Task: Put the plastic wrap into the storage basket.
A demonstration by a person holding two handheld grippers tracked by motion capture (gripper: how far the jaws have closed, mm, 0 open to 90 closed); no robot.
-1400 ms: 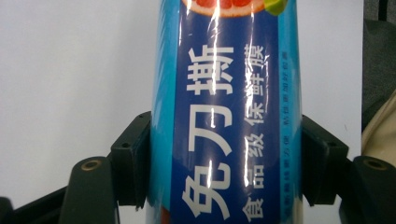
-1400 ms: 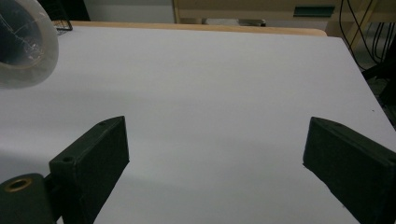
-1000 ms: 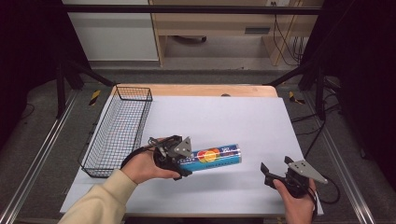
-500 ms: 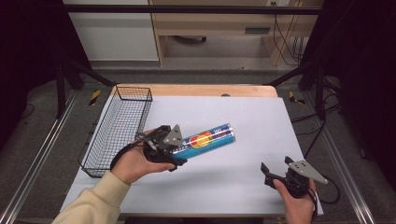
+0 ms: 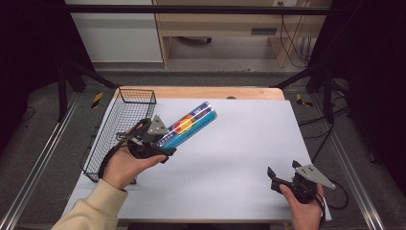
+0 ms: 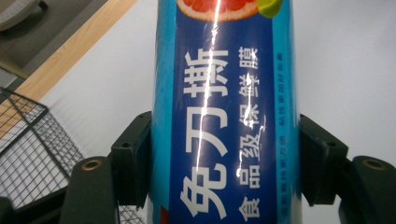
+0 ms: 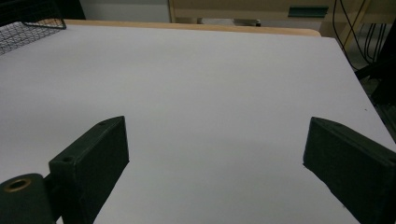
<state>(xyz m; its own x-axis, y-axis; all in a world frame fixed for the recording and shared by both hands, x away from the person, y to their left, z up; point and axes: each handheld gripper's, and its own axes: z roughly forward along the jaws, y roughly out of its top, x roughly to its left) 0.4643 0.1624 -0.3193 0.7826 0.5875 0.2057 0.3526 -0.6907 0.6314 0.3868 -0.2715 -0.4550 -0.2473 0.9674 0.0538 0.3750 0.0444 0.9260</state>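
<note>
A blue tube of cling film (image 5: pixel 189 124) with a grapefruit picture and white Chinese lettering is held off the table, tilted up toward the far right. My left gripper (image 5: pixel 160 142) is shut on its near end, just right of the wire basket (image 5: pixel 109 143). In the left gripper view the tube (image 6: pixel 224 112) stands between both black jaws, pressed from each side. My right gripper (image 5: pixel 274 179) rests low near the table's front right edge, open, with nothing between its jaws; in the right gripper view the gripper (image 7: pixel 215 158) faces bare white table.
The black wire basket stands along the table's left side, its corner (image 7: pixel 28 23) showing far off in the right gripper view. White sheet (image 5: pixel 239 143) covers the table, with a wooden strip (image 5: pixel 210 93) at the back. Metal frame rails and cables surround the table.
My left gripper has lifted the tube and carried it left and toward the back, nearer the basket, tilting it more steeply. The right gripper has stayed put.
</note>
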